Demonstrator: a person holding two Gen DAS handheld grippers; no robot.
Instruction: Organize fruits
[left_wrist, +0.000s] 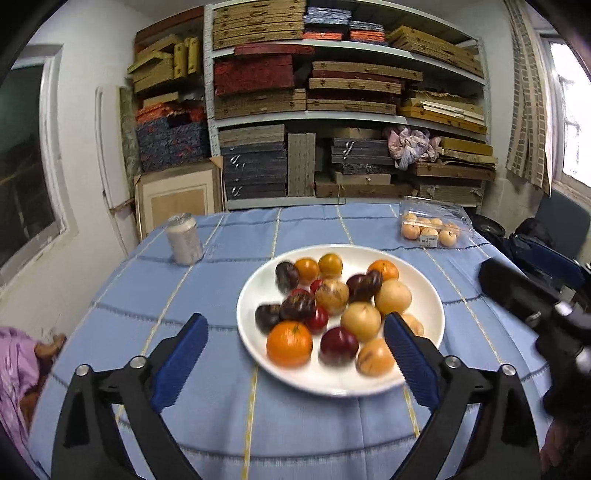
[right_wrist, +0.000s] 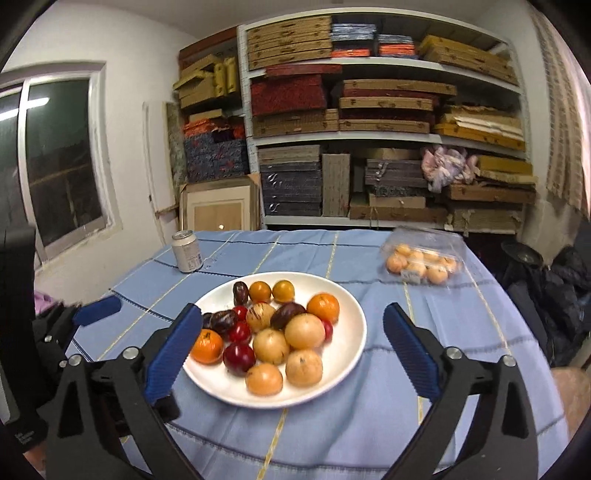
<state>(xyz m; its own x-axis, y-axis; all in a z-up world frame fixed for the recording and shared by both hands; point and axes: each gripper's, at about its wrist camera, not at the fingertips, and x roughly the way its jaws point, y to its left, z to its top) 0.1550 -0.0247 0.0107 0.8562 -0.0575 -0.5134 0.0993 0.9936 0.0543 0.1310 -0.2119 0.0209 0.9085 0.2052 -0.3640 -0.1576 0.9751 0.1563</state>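
A can (right_wrist: 187, 251) stands at the back left of the blue table (right_wrist: 325, 424). The round white plate (right_wrist: 347, 354) in the middle holds mixed fruits (right_wrist: 273, 332). A clear box (right_wrist: 424, 258) of small oranges sits back right. The left gripper (left_wrist: 295, 354) and right gripper (right_wrist: 291, 350) are wide and hold nothing.

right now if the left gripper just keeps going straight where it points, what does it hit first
Most likely the fruit on the near side of the white plate: the left gripper stands open and empty, and the big orange and a dark red plum lie between its fingers' lines. Depth is hard to judge through the fisheye.
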